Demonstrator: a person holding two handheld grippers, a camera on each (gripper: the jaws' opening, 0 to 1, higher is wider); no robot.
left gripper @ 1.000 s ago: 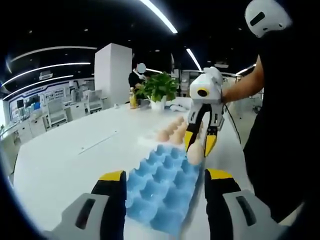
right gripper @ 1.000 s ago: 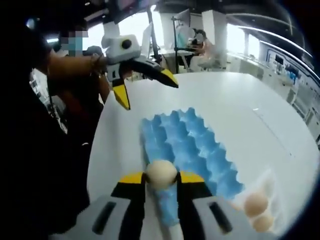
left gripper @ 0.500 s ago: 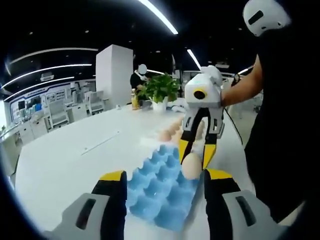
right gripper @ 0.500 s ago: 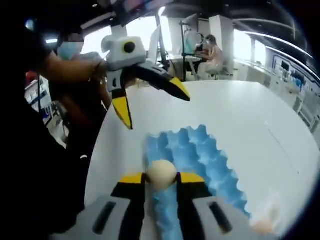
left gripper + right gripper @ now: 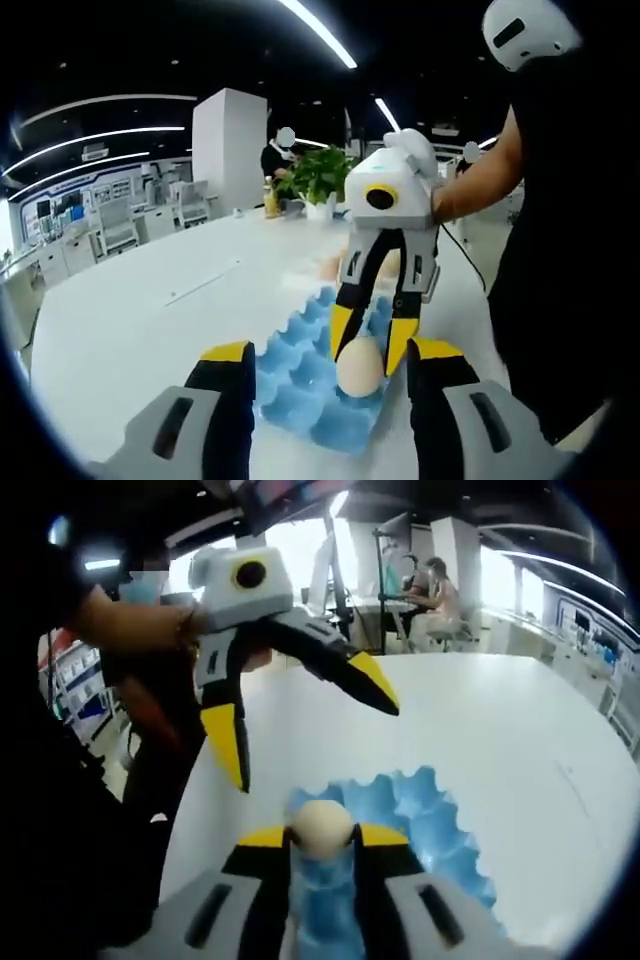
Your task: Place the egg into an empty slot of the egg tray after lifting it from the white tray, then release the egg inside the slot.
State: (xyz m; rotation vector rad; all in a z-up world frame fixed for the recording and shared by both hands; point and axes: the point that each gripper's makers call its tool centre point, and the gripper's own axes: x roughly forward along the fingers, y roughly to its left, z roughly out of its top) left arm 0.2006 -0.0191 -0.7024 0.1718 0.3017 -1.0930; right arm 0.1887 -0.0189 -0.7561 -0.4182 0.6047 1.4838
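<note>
over white table (image 5: 520, 750), right tongs (image 5: 322, 837) clamp egg (image 5: 321, 827); left tongs (image 5: 328, 352) gape, empty.

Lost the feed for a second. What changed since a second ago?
The right gripper carried the egg along the blue egg tray towards the left gripper, ending over the tray's near end. Unchanged: right jaws shut on the egg, left jaws open and empty.

Open-plan office or lab floor. A big white table (image 5: 130, 320) sat under long strip ceiling lights (image 5: 320, 30). Beyond the table stood a white pillar (image 5: 228, 145), a potted plant (image 5: 318, 180) and rows of desks with chairs (image 5: 110, 225); a person sat at a workstation (image 5: 435, 585) past its far edge.
</note>
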